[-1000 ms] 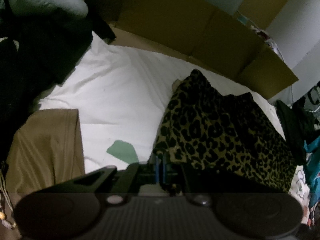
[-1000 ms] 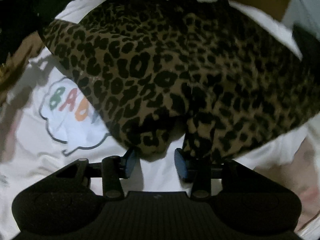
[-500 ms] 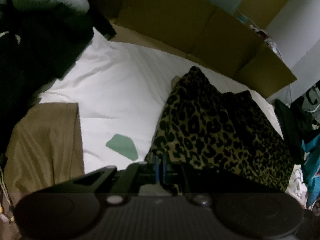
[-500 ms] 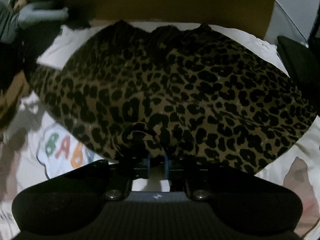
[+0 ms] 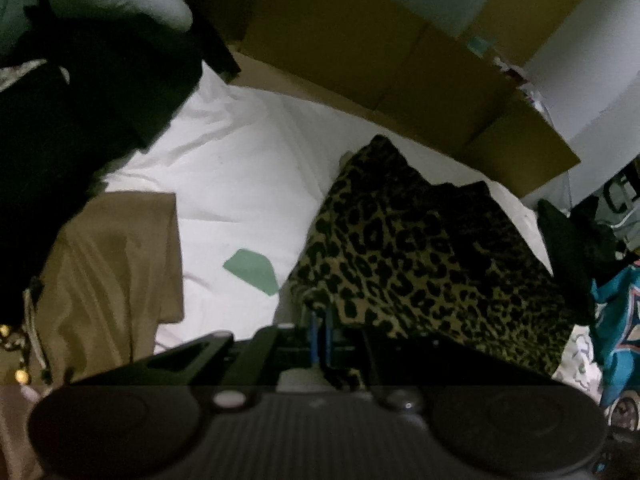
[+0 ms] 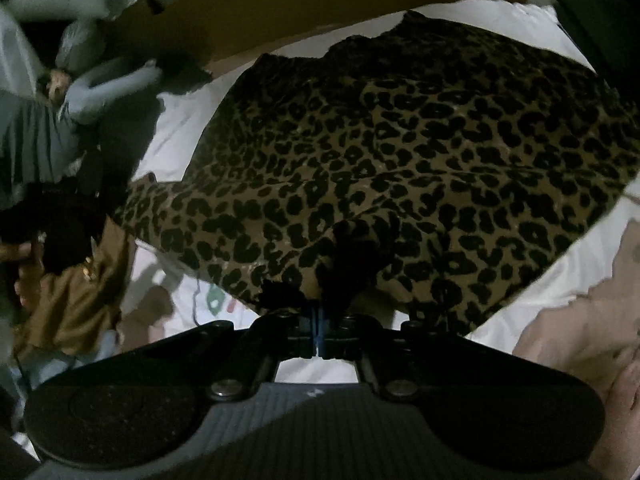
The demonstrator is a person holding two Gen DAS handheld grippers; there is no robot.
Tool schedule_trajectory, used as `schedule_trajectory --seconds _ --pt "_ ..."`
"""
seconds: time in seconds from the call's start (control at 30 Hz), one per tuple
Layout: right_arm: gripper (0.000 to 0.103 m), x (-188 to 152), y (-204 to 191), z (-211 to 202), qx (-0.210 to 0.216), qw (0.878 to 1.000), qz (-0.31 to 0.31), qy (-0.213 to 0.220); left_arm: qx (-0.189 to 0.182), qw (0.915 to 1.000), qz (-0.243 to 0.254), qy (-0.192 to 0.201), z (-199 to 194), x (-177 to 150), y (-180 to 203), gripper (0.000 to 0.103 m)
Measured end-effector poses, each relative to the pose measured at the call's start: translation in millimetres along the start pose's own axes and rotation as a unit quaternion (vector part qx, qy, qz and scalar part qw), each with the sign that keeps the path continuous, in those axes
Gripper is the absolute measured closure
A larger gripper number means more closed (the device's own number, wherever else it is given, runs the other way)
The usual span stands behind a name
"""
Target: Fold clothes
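garment: leopard-print garment (image 5: 432, 256) lies on the white sheet (image 5: 240, 184) of the bed, near edge lifted.
left gripper (image 5: 320, 330): jaws pinched narrow on the near left hem, so that corner can be carried over.
right gripper (image 6: 318, 320): jaws closed tight on a bunched near edge, matching the other grip to keep the fold line straight.
step: likely folding the near edge away.
nearby: tan cloth (image 5: 108, 272) beside, apart; cardboard (image 5: 400, 80) behind.

Left tongs (image 5: 320, 322) pinching leopard-print garment (image 5: 432, 256), white sheet (image 5: 240, 168), tan cloth (image 5: 112, 264)
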State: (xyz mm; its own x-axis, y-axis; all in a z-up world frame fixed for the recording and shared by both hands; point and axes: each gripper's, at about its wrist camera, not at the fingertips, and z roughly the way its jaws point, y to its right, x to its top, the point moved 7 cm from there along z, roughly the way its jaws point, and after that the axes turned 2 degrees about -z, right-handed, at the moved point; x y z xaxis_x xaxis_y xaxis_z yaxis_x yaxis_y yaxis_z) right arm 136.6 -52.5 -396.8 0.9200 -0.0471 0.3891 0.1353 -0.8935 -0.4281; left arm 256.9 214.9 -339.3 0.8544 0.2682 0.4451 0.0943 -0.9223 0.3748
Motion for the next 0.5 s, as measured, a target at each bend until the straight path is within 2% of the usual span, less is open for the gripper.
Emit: schedule_trajectory --seconds 0.2,0.5 --pt "0.103 -8 1 -4 0.035 0.999 0.027 -0.023 0.012 0.9999 0.005 -0.003 -14 1 -4 0.099" --pt "0.103 -27 -2 12 0.042 0.997 0.015 -0.070 0.047 0.9979 -0.002 -0.045 4 -22 -34 0.099"
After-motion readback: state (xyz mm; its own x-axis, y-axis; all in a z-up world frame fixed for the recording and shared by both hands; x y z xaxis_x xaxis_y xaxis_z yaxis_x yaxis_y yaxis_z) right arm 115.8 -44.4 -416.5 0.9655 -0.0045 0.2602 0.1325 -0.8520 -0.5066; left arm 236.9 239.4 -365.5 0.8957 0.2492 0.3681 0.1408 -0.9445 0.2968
